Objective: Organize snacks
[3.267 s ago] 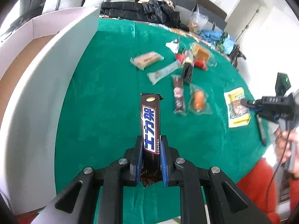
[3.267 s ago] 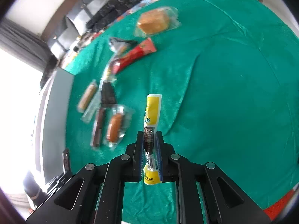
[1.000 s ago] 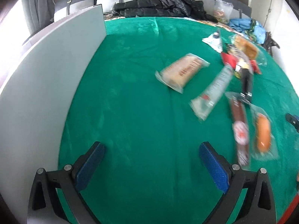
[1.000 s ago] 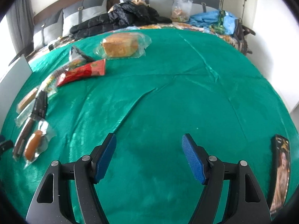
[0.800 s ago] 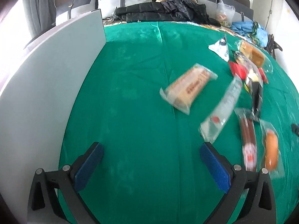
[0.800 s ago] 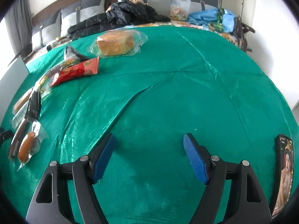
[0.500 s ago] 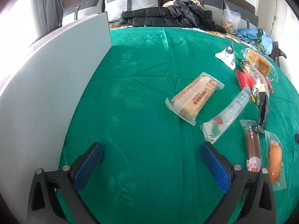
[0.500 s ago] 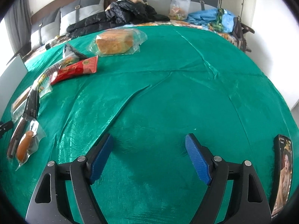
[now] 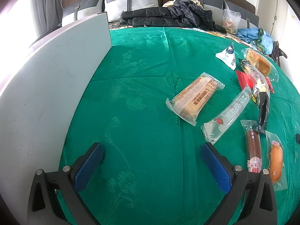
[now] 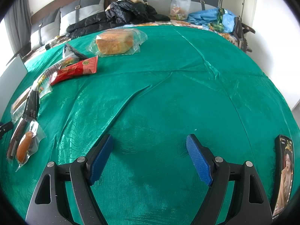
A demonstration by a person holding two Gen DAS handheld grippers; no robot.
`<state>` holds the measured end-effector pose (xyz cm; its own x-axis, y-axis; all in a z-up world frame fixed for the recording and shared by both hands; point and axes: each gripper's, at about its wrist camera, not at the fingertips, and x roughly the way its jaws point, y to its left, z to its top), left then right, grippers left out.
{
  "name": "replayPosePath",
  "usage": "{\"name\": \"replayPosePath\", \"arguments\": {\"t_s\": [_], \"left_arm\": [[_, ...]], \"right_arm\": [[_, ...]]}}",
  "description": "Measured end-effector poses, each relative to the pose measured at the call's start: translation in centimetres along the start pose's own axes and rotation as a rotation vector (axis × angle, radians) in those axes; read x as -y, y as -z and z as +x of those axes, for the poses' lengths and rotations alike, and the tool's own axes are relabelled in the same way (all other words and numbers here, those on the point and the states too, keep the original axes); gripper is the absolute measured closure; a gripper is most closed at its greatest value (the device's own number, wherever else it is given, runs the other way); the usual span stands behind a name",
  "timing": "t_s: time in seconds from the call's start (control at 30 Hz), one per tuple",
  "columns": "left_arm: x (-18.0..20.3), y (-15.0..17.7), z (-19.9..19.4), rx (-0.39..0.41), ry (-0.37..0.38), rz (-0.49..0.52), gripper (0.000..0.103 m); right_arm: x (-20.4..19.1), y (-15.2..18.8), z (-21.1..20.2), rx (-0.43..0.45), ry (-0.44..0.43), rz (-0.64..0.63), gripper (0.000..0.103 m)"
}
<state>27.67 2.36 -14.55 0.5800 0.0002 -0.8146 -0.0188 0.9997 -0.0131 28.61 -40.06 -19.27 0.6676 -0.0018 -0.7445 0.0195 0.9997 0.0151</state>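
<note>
My left gripper (image 9: 151, 148) is open over bare green cloth, nothing between its blue pads. Ahead to its right lie a wafer pack (image 9: 195, 98), a long clear pack (image 9: 227, 115), a red sausage stick (image 9: 253, 148), an orange sausage (image 9: 275, 161) and a black bar (image 9: 263, 108). My right gripper (image 10: 149, 138) is open too, empty, above the cloth. Far to its left lie the orange sausage (image 10: 24, 148), a red packet (image 10: 76, 70) and a wrapped bread loaf (image 10: 114, 43).
A tall white box wall (image 9: 46, 93) runs along the left side of the green cloth (image 9: 150, 65). A phone (image 10: 285, 172) lies at the right edge of the table. Black jackets (image 9: 168, 16) and bags sit on the sofa behind.
Both grippers held snack bars three seconds ago; now both are open and empty. Over the last second the left view shifted slightly, the snacks sliding lower in frame. The right jaws widened a little.
</note>
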Motion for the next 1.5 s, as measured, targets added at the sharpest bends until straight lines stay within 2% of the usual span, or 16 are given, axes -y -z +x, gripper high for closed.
{"name": "replayPosePath", "arguments": {"t_s": [0.6, 0.8, 1.5], "left_arm": [[0.0, 0.0, 0.0, 0.000, 0.000, 0.000, 0.000], [0.0, 0.0, 0.0, 0.000, 0.000, 0.000, 0.000], [0.0, 0.0, 0.0, 0.000, 0.000, 0.000, 0.000]], "right_arm": [[0.6, 0.1, 0.1, -0.013, 0.018, 0.018, 0.009], [0.8, -3.4, 2.9, -0.023, 0.006, 0.002, 0.004], [0.9, -4.0, 3.6, -0.024, -0.007, -0.018, 0.004]]}}
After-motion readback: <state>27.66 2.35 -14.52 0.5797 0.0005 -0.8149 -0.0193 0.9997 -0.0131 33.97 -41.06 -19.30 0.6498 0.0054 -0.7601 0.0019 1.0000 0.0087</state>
